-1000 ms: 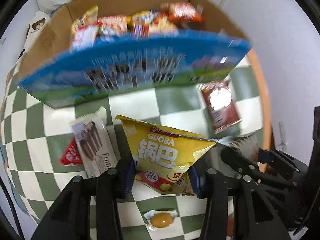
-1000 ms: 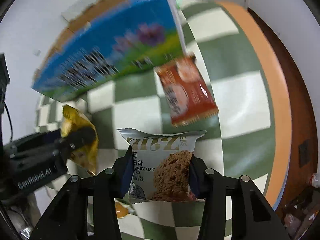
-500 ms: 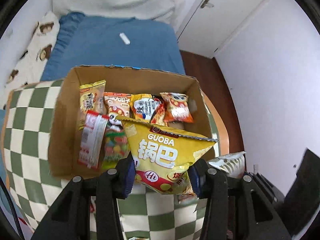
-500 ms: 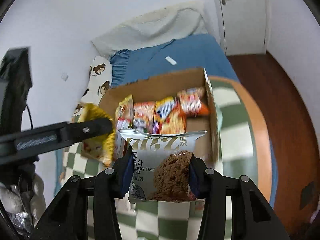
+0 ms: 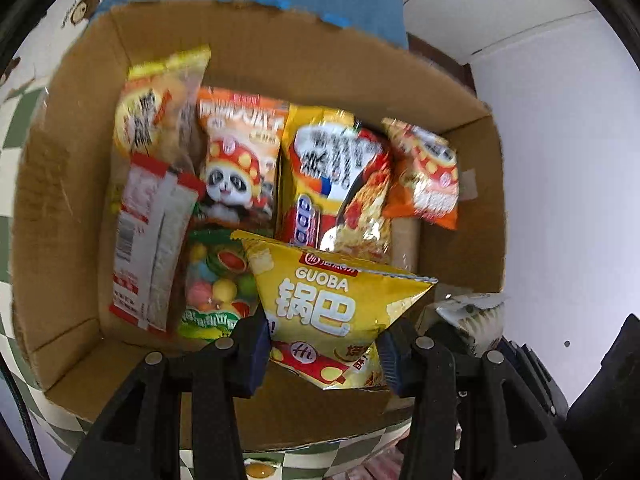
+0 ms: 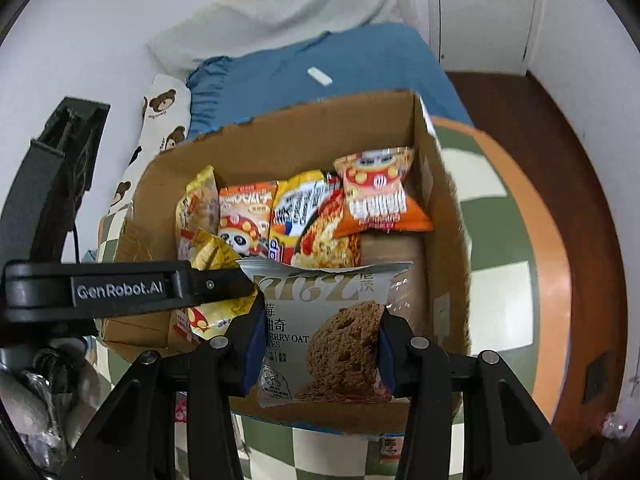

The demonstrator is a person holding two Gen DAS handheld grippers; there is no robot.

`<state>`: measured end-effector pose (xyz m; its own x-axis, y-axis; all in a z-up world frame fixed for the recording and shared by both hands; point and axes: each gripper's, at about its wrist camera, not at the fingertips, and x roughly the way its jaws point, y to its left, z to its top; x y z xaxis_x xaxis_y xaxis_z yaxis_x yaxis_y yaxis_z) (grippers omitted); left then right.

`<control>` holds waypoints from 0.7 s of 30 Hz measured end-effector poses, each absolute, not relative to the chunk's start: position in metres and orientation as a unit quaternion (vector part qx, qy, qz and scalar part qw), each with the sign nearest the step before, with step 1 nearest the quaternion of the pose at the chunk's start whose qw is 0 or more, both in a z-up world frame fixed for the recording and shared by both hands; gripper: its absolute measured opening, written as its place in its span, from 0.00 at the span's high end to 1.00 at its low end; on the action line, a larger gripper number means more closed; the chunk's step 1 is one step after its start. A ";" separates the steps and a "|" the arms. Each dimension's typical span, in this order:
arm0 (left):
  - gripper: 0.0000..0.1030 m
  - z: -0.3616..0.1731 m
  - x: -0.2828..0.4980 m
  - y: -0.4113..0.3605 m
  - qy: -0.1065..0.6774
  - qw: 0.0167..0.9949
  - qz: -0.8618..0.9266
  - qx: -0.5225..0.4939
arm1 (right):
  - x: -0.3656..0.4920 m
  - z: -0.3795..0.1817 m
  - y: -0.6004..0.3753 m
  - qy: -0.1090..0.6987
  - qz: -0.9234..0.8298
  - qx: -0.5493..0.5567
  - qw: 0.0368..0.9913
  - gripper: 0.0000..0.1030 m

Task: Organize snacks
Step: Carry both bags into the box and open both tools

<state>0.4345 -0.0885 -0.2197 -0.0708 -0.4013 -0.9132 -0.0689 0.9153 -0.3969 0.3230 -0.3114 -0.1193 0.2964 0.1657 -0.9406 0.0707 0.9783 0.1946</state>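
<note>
Between my black matt plastic left claw crinkles a glossy yellow foil packet; ahead, a rough brown cardboard box.

The yellow Guoba bag hides part of the candy pack behind it.

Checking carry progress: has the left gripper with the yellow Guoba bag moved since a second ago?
Yes. The left gripper has carried the Guoba bag from the checkered table up over the cardboard box.
</note>
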 end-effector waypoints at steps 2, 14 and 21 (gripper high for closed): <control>0.57 -0.228 0.432 -0.090 0.734 0.645 -0.130 -0.169 | 0.325 -0.127 -0.312 0.614 0.025 0.103 0.782 0.42; 0.08 -0.209 0.422 -0.086 0.722 0.673 -0.112 -0.113 | 0.319 -0.137 -0.308 0.643 0.000 0.063 0.763 0.05; 0.08 -0.190 0.415 -0.070 0.700 0.706 -0.082 -0.071 | 0.311 -0.136 -0.314 0.642 -0.015 0.056 0.764 0.05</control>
<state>0.4148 -0.0699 -0.1895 0.0059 -0.2159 -0.9764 0.0164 0.9763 -0.2158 0.3108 -0.3138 -0.1362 0.1745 0.0500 -0.9834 0.0948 0.9932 0.0673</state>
